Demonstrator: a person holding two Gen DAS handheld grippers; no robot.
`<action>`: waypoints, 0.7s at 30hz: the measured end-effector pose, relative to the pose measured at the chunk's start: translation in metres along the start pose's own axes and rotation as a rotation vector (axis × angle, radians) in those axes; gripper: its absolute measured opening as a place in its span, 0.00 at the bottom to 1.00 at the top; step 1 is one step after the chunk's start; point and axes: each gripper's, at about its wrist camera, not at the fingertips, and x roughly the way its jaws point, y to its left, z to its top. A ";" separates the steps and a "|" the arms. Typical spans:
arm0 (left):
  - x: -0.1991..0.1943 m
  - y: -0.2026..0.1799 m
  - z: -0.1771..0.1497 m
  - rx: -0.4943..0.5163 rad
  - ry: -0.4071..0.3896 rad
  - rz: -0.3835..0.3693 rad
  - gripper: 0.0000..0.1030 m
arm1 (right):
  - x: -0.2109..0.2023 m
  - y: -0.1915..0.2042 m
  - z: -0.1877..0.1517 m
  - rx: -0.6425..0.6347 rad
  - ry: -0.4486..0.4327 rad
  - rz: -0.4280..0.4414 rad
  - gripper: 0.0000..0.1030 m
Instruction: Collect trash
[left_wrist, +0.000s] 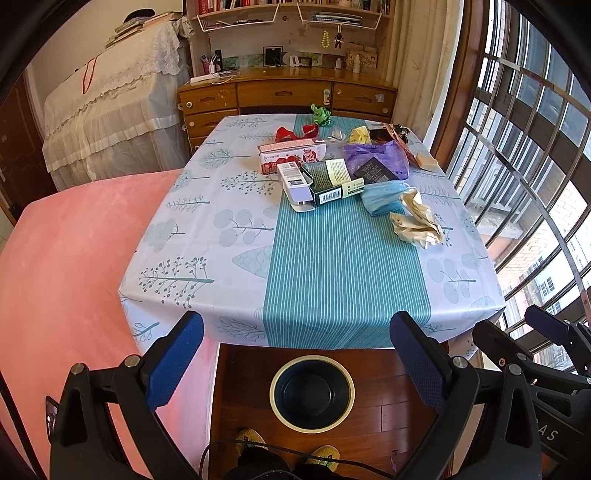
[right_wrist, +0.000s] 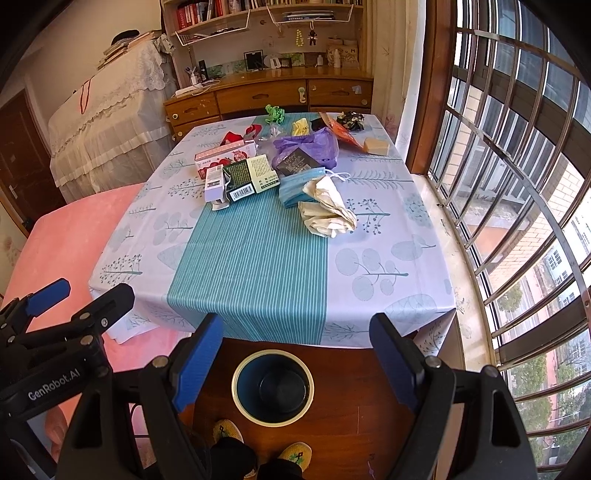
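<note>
Tabletop: ahead of both jaws; we judged its overhanging cloth could snag and drag the pile.
Bin: on the floor between and below our jaws, apparently empty; drops from height might miss.
Trash pile: far beyond the jaws, overlapping; a grab might scatter neighbours.
Crumpled paper: nearest, might slip.
Left gripper: jaws wide, empty.
Right gripper: jaws wide, empty.

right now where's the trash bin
In both wrist views the trash bin stands on the wooden floor, just off the table's near edge, ahead of the person's shoes.
</note>
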 end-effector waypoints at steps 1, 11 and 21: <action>0.000 0.000 0.001 -0.001 -0.004 0.001 0.97 | 0.000 -0.001 0.001 0.000 -0.004 0.002 0.80; -0.001 -0.003 0.022 -0.002 -0.025 0.006 0.96 | 0.004 -0.005 0.022 0.005 -0.037 0.019 0.80; 0.022 -0.012 0.067 0.104 -0.033 -0.046 0.96 | 0.040 -0.010 0.060 0.074 -0.024 -0.013 0.80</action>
